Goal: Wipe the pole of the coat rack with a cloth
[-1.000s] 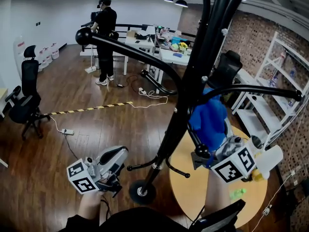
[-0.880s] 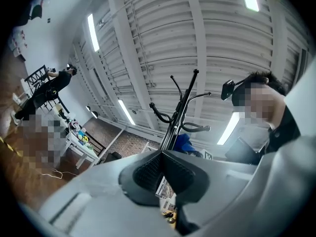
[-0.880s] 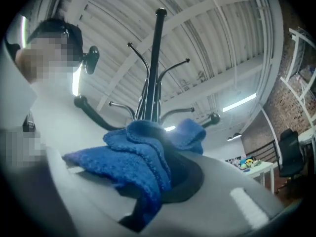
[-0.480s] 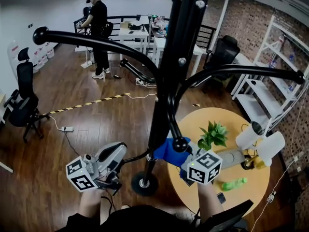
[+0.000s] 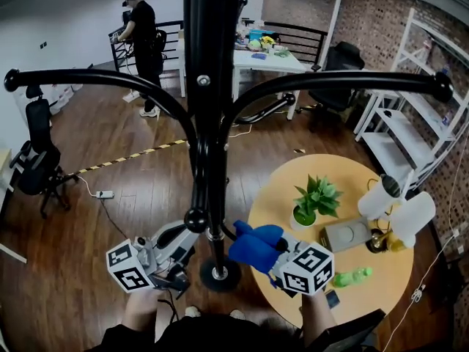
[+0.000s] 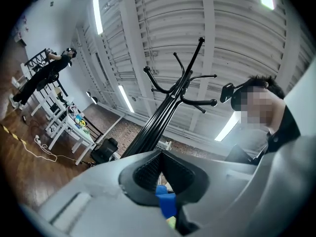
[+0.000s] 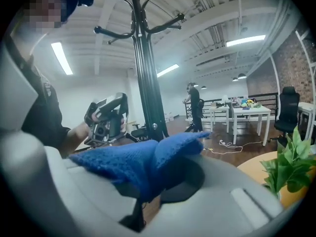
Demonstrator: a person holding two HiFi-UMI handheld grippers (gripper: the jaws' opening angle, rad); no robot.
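We grip the cloth [image 5: 255, 246] in our right gripper [image 5: 277, 261], just beside the pole [image 5: 208, 167] at its 4 o'clock, near the base [image 5: 218, 273]. Our left gripper [image 5: 179, 244] is clenched on nothing. A hard sideways push here could tip the rack [image 5: 344, 83]; loose folds may snag a hook [image 5: 195, 218].

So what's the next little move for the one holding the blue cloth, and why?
Probably slide the right gripper sideways until its fuzzy blue cloth presses on the black metal coat rack pole. The cloth is clamped in the jaws, low beside the pole and apparently not touching it. The left gripper hangs shut on the pole's other side.
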